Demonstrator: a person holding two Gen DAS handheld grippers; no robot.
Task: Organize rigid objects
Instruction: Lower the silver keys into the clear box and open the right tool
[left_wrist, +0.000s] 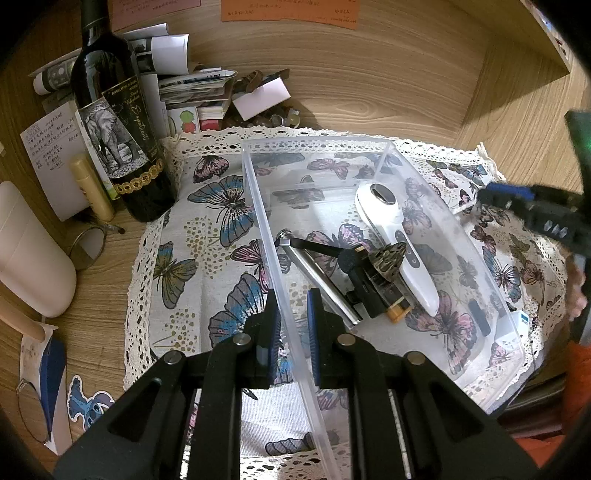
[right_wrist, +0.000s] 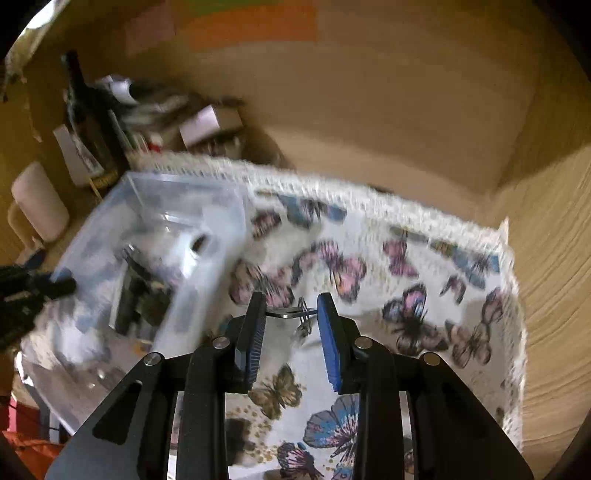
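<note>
The left gripper (left_wrist: 291, 317) is clamped on the near wall of the clear rectangular plastic box (left_wrist: 258, 206), which sits on the butterfly-printed, lace-edged cloth (left_wrist: 207, 229). The right gripper (right_wrist: 291, 314) pinches a small flat silver metal piece (right_wrist: 286, 313), apparently with a ring dangling; blur hides detail. Inside the box lie a white handheld device (left_wrist: 399, 251) and a silver metal rod (left_wrist: 317, 280).
</note>
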